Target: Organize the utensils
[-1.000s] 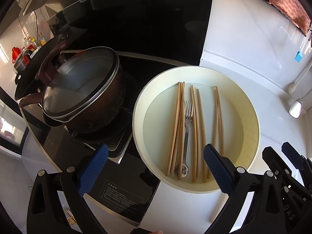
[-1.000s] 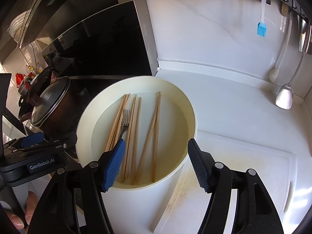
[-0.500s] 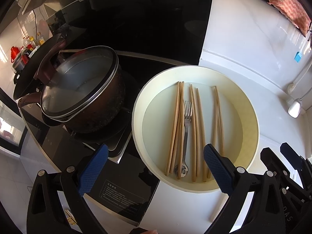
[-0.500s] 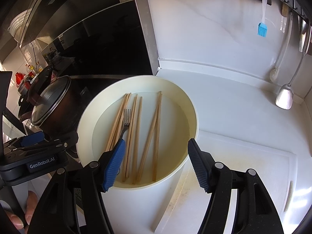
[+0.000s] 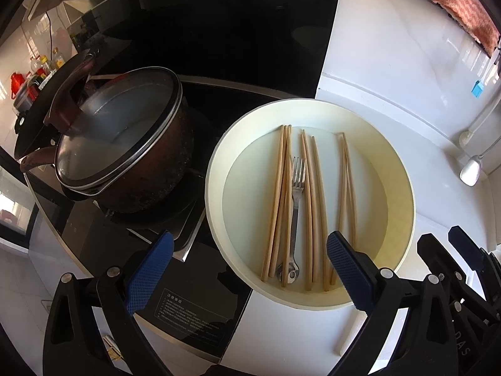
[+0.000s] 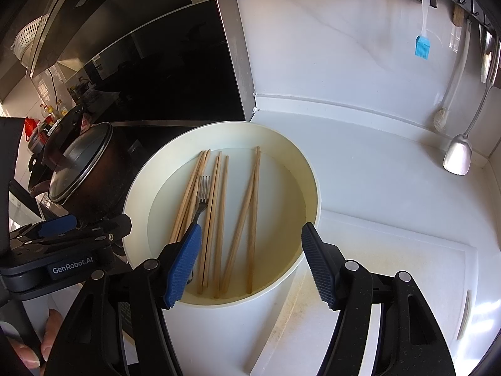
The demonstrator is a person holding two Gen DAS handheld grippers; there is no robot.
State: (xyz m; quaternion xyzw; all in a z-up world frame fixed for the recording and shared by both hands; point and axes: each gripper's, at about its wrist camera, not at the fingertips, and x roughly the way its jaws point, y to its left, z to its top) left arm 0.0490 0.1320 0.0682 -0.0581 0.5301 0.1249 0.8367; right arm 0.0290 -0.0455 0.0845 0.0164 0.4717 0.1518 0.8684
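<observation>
Both tongs, left gripper [image 5: 249,266] and right gripper [image 6: 250,260], we hold spread and empty above the basin [image 5: 404,169], ready to sort chopsticks [image 5: 313,206] from fork [image 5: 296,194].

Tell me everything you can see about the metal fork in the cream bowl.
The silver metal fork lies flat on the floor of the round cream bowl, tines pointing toward the wall, its rounded handle end nearest the grippers. It sits among the wooden chopsticks, parallel to them, with several pressed against its left side. Neither gripper touches it.
</observation>
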